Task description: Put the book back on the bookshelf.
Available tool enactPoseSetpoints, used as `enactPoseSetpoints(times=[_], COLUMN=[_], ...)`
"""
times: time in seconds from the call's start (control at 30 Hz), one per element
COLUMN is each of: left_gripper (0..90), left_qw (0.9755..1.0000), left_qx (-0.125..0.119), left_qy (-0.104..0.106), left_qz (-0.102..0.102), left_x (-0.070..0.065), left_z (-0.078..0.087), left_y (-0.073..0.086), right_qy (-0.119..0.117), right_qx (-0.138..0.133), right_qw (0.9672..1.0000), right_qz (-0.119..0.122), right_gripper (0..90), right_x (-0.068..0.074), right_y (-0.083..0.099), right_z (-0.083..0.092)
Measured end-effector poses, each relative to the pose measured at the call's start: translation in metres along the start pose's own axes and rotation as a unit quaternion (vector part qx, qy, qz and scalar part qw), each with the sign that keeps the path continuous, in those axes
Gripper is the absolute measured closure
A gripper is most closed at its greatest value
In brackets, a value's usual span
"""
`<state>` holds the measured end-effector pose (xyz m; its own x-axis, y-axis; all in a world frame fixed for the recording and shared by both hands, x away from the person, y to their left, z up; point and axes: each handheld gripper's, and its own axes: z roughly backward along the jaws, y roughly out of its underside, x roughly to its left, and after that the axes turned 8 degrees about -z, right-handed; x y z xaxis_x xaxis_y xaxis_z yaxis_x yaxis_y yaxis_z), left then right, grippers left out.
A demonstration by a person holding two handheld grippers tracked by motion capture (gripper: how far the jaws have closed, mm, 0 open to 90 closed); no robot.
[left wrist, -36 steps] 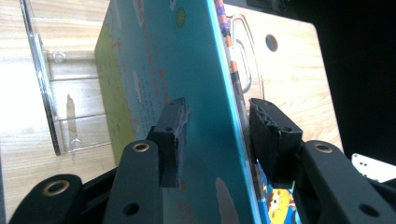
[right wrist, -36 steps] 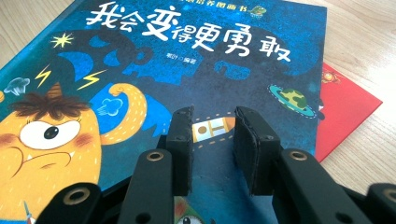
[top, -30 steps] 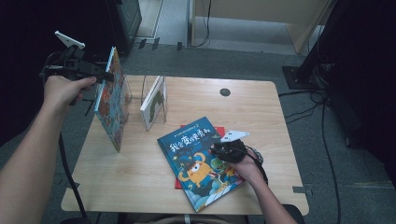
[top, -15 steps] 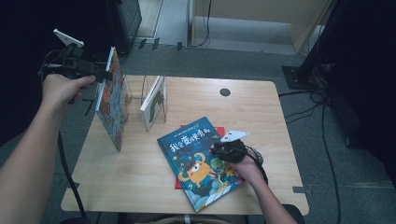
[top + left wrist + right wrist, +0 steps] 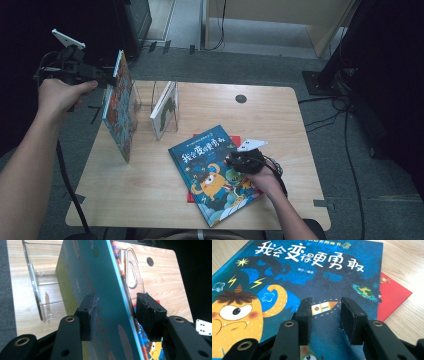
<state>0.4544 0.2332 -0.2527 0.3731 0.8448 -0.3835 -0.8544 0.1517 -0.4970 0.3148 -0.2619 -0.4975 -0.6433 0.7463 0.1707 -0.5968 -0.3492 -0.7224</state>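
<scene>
A picture book [image 5: 120, 110] stands upright at the left end of a clear rack [image 5: 145, 97]. My left gripper [image 5: 112, 80] straddles its top edge. In the left gripper view the teal cover [image 5: 107, 302] runs between the jaws of the left gripper [image 5: 116, 297]. One pad lies against the cover and the other stands apart, and the jaws have just been opening. A blue monster book [image 5: 210, 170] lies flat on a red book [image 5: 234, 139]. My right gripper [image 5: 235, 160] hovers low over the blue cover [image 5: 312, 272]. The right gripper [image 5: 327, 302] has just been opening, with nothing between its jaws.
A second, smaller book [image 5: 165, 107] stands in the rack's right slot. The wooden table [image 5: 280, 115] has a round cable hole [image 5: 241, 98] near its far edge. The red book's corner [image 5: 392, 297] juts out to the right. Cables lie on the floor at right.
My left hand has edged slightly left while the upright book stays in the rack. The right hand has kept still over the blue book.
</scene>
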Motion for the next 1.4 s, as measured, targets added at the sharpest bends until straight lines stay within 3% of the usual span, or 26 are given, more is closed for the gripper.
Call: enactPoseSetpoints(times=[0.23,0.63,0.77,0.97,1.27,1.4], left_gripper=[51.4,51.5,50.4,51.2,50.5,51.3], left_qw=[0.9999,0.9999,0.9998,0.9997,0.9996,0.9994], left_qx=[-0.002,-0.004,-0.001,-0.002,0.002,0.0], left_qy=[-0.008,0.006,-0.007,0.011,0.007,0.022], left_qz=[-0.013,-0.011,-0.017,-0.023,-0.026,-0.028], left_x=[-0.002,-0.004,-0.007,-0.012,-0.016,-0.017], left_z=[0.008,0.008,0.008,0.005,0.002,0.002], left_y=[0.008,0.012,0.01,0.008,0.005,0.005], right_qy=[0.006,0.006,0.004,0.005,0.004,0.004], right_qx=[-0.002,-0.009,-0.009,-0.009,-0.008,-0.008], right_qw=[1.0,0.9999,0.9999,0.9999,0.9999,0.9999], right_qz=[-0.008,-0.013,-0.01,-0.009,-0.009,-0.009], right_gripper=[60.7,60.3,60.4,60.6,60.7,60.7], right_x=[-0.004,-0.006,-0.006,-0.007,-0.006,-0.006], right_y=[0.001,0.0,0.0,0.0,0.0,0.0], right_z=[0.003,0.004,0.003,0.003,0.003,0.003])
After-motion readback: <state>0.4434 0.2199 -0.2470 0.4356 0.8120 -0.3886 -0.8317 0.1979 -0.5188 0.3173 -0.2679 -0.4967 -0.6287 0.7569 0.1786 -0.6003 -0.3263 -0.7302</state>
